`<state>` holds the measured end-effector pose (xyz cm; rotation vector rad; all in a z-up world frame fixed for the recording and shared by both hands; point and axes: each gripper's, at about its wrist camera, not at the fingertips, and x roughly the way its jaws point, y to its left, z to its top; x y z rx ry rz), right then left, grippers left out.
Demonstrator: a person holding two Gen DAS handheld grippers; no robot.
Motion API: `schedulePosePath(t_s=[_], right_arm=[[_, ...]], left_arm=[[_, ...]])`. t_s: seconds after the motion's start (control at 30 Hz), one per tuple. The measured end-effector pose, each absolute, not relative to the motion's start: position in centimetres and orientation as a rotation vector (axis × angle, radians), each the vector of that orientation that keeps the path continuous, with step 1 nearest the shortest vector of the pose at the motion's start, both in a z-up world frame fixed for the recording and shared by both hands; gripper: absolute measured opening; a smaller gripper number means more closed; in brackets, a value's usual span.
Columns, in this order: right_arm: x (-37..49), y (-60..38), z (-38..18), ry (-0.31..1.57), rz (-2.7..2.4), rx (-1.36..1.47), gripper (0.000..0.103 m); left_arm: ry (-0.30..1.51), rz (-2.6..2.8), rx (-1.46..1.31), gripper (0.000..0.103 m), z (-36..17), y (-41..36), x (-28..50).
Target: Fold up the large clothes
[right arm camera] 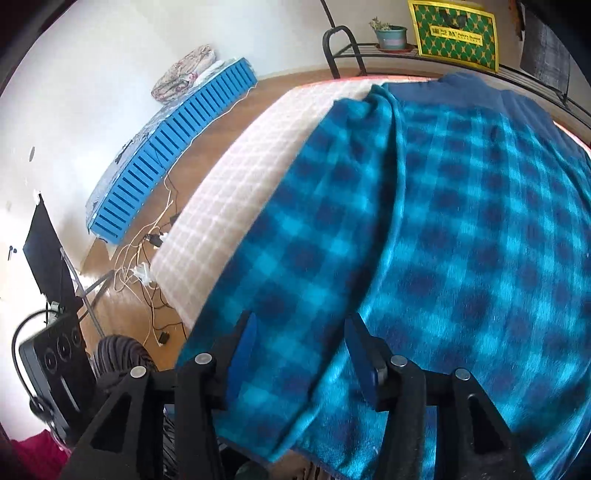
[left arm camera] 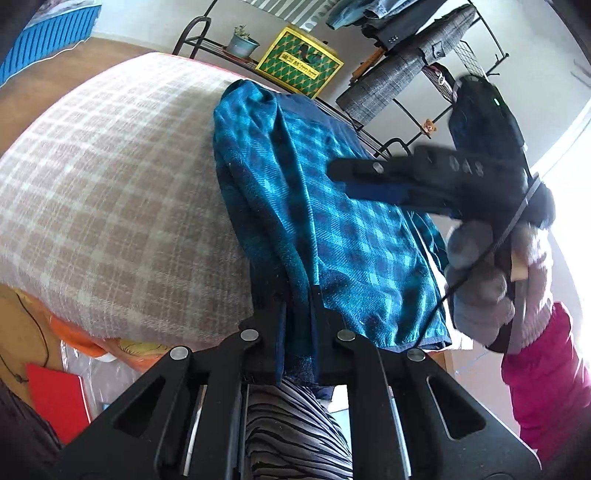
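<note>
Daylight is admitted from a blown-out window [left arm camera: 569, 155] at the right edge of the left wrist view; detail there is lost to glare. The white wall [right arm camera: 92, 92] is overexposed in the right wrist view. Motion blur is seen on the right gripper [left arm camera: 334, 176] and on the plaid garment [right arm camera: 461, 229], whose checks are smeared. Strong fisheye bending is present, with dark vignetted corners. Shadows are soft.

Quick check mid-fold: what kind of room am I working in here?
Most likely a bedroom or living space in a home. The blue plaid garment lies on a checked blanket, clothes hang on a black metal rack, and a potted plant sits on a low shelf.
</note>
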<state>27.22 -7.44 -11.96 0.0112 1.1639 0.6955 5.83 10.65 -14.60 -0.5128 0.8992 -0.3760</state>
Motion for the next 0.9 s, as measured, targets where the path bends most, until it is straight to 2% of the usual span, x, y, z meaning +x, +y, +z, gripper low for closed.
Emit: schedulePosePath(t_s=[0.37, 0.47, 0.5, 0.53, 0.57, 0.63, 0.9], right_arm=[[33.4, 2.7, -16.4, 1.268, 0.616, -0.153, 0.060], [33.7, 3.6, -18.1, 1.291, 0.595, -0.212, 0.057], [33.7, 3.7, -18.5, 1.293, 0.581, -0.227, 0.046], [33.9, 3.7, -19.0, 1.300, 0.573, -0.233, 0.031], [34.0, 3.5, -19.3, 1.306, 0.570, -0.223, 0.027], [34.1, 2.6, -19.4, 1.304, 0.575, -0.181, 0.010], [34.6, -6.4, -17.1, 1.178, 0.690, 0.212, 0.007]], left_arm=[[0.908, -0.405, -0.469, 0.008, -14.0, 8.1, 6.5], [0.917, -0.407, -0.450, 0.008, -14.0, 7.7, 6.6], [0.918, -0.405, -0.444, 0.008, -14.0, 7.6, 6.7], [0.919, -0.404, -0.438, 0.007, -14.0, 7.5, 6.8], [0.919, -0.402, -0.432, 0.007, -13.9, 7.3, 6.9], [0.912, -0.398, -0.421, 0.007, -13.8, 6.9, 6.9], [0.893, -0.461, -0.251, 0.007, -12.8, 3.0, 7.3]])
